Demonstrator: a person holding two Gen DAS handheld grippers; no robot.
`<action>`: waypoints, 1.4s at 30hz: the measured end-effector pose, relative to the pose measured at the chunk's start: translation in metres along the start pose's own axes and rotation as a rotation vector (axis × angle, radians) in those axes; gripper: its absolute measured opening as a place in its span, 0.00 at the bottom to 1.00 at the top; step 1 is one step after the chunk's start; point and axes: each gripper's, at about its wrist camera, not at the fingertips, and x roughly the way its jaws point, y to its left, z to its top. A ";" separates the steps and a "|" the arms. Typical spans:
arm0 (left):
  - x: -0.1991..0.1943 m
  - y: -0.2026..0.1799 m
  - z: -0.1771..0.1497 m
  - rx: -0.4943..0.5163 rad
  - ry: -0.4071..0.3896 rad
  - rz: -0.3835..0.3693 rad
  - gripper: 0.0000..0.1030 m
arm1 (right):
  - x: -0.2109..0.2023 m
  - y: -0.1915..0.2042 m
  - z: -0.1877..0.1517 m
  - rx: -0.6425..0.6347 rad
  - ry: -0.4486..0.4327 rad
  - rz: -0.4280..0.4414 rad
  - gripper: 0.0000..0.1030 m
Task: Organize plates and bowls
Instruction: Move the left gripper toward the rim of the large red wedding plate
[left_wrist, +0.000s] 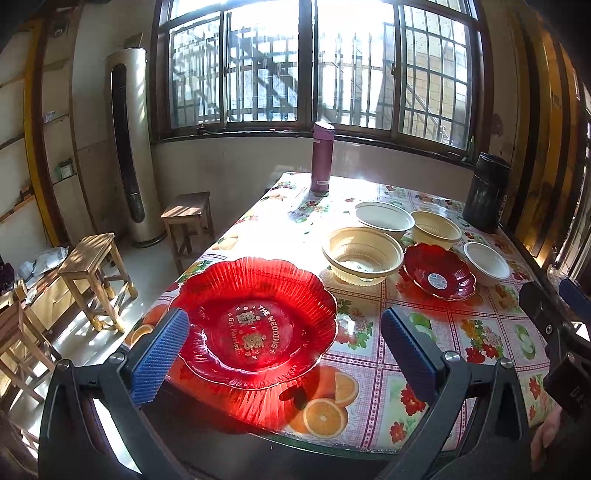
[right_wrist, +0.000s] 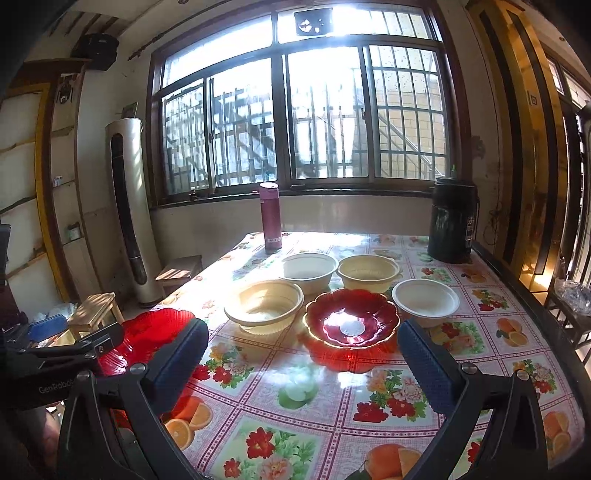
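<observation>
- Table (right_wrist: 332, 406): fruit-and-flower patterned cloth, glossy.
- Large red plate (left_wrist: 255, 321): near-left corner, overhanging the near edge.
- Small red plate (right_wrist: 351, 319): centre.
- 2 cream bowls (right_wrist: 264, 304) (right_wrist: 367, 271) and 2 white bowls (right_wrist: 308, 269) (right_wrist: 424, 301): clustered around the small red plate.
- Purple flask (right_wrist: 270, 216): upright, far edge, left.
- Dark canister (right_wrist: 452, 219): upright, far-right corner.
</observation>
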 end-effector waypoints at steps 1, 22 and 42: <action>0.001 0.001 0.000 -0.002 0.003 0.003 1.00 | 0.002 0.002 -0.001 -0.004 0.005 0.000 1.00; 0.011 0.014 -0.005 -0.020 0.035 0.028 1.00 | 0.012 0.011 -0.005 -0.016 0.034 0.036 1.00; 0.019 0.040 -0.008 -0.060 0.056 0.056 1.00 | 0.021 0.038 -0.005 -0.064 0.047 0.073 1.00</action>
